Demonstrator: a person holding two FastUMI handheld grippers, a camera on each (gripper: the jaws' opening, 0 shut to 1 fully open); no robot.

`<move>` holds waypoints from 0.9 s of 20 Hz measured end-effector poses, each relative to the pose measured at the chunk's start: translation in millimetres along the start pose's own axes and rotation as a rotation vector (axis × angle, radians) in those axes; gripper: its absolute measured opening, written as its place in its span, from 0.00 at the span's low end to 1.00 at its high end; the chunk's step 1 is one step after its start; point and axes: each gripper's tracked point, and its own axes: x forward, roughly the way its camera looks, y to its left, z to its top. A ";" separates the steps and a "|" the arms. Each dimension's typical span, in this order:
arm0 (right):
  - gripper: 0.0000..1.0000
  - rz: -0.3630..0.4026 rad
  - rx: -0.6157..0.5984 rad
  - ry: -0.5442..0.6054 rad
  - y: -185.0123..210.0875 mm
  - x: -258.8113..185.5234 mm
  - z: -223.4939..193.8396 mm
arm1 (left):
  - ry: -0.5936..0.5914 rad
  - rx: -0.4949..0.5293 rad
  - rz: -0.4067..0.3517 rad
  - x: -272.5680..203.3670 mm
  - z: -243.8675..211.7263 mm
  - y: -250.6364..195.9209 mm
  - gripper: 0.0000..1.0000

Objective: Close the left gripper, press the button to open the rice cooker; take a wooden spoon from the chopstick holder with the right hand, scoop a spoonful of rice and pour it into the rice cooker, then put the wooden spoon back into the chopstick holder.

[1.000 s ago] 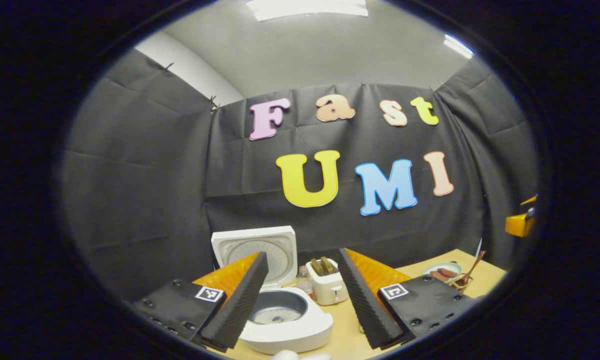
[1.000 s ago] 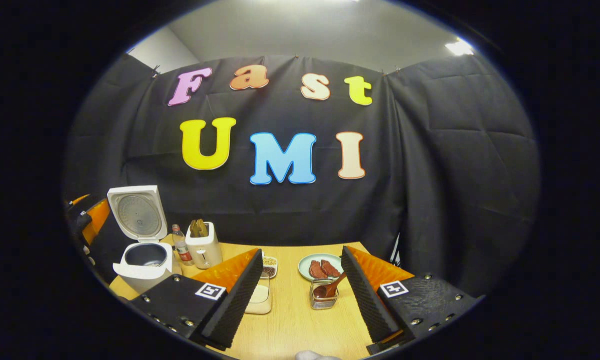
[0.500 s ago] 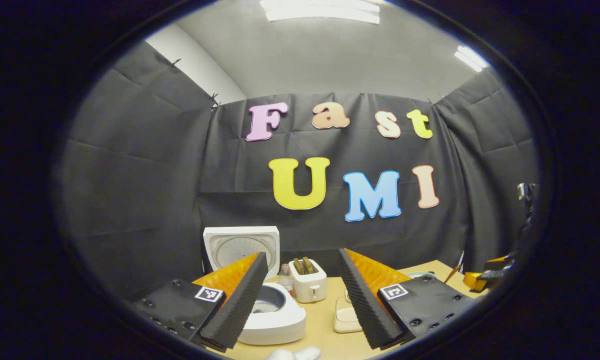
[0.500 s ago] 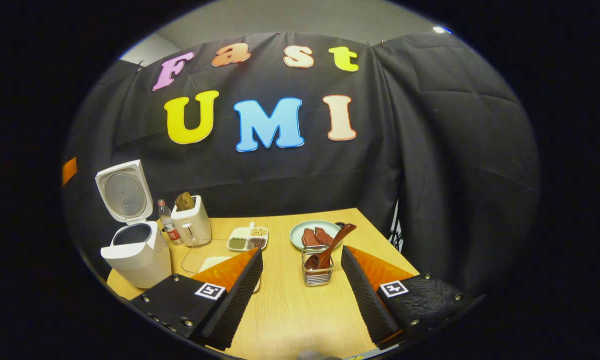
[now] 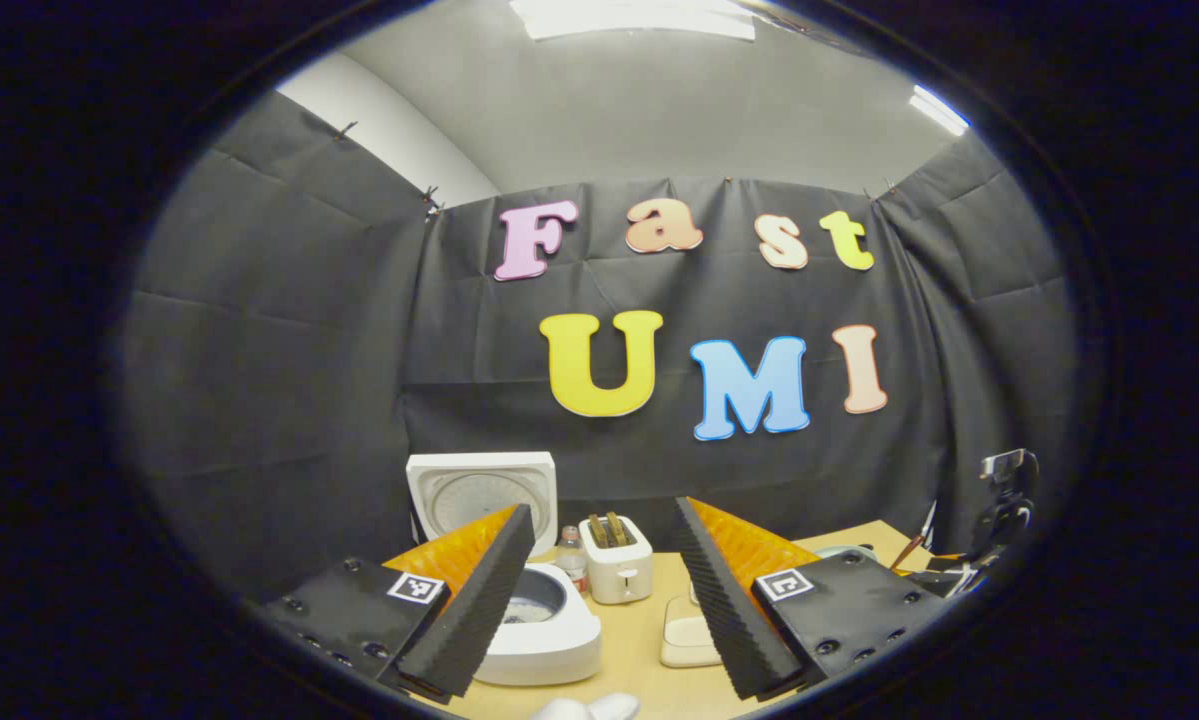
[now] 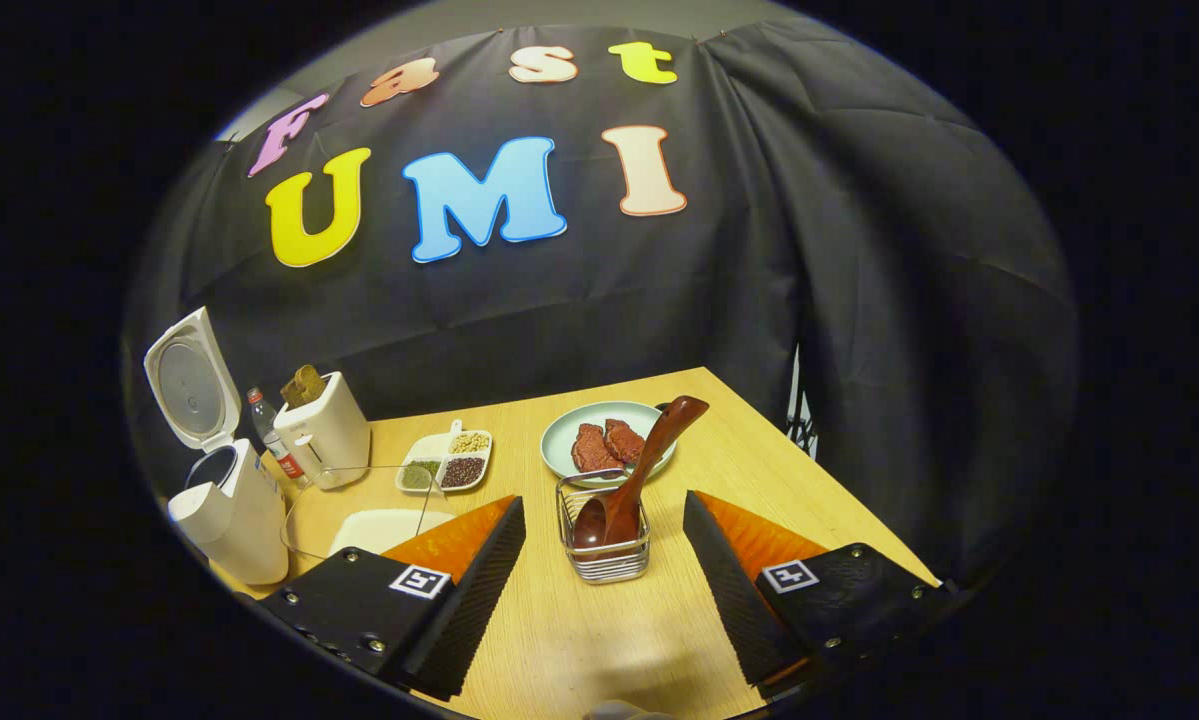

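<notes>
The white rice cooker (image 5: 549,640) stands with its lid (image 5: 481,492) raised, and a little rice shows in its pot. My left gripper (image 5: 604,512) hovers open in front of it with nothing between its fingers. The cooker (image 6: 224,505) is at the far left in the right gripper view. A wire chopstick holder (image 6: 604,540) stands on the table with the wooden spoon (image 6: 644,465) in it, bowl down and handle leaning up to the right. My right gripper (image 6: 604,502) is open just short of the holder, a finger on either side of it. A glass box of rice (image 6: 369,515) lies left of the holder.
A toaster (image 6: 324,438) and a bottle (image 6: 267,435) stand beside the cooker. A divided dish of beans (image 6: 446,462) and a plate of meat (image 6: 604,445) lie behind the holder. The table's right edge (image 6: 829,480) runs close to the booth wall.
My right gripper has tipped downward and come closer to the chopstick holder. My left gripper has drawn back a little from the rice cooker. Both have stayed open.
</notes>
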 end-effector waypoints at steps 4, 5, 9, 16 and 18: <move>0.98 -0.017 0.044 0.016 -14.6 61.2 -2.1 | 0.034 -0.025 0.024 15.6 -4.0 -11.1 0.96; 0.98 -0.020 0.058 0.025 -20.5 75.1 -4.1 | 0.034 -0.021 0.034 19.8 -3.6 -12.1 1.00; 0.98 -0.043 0.113 0.064 -40.9 117.7 -9.1 | 0.042 0.030 0.082 33.3 -6.3 -11.6 0.99; 0.67 -0.029 0.077 0.054 -38.2 131.7 -2.0 | 0.070 0.065 0.104 45.0 -16.8 -18.7 0.98; 0.34 0.024 0.087 0.069 -24.0 124.1 -0.3 | 0.070 0.067 0.100 48.3 -17.2 -21.3 1.00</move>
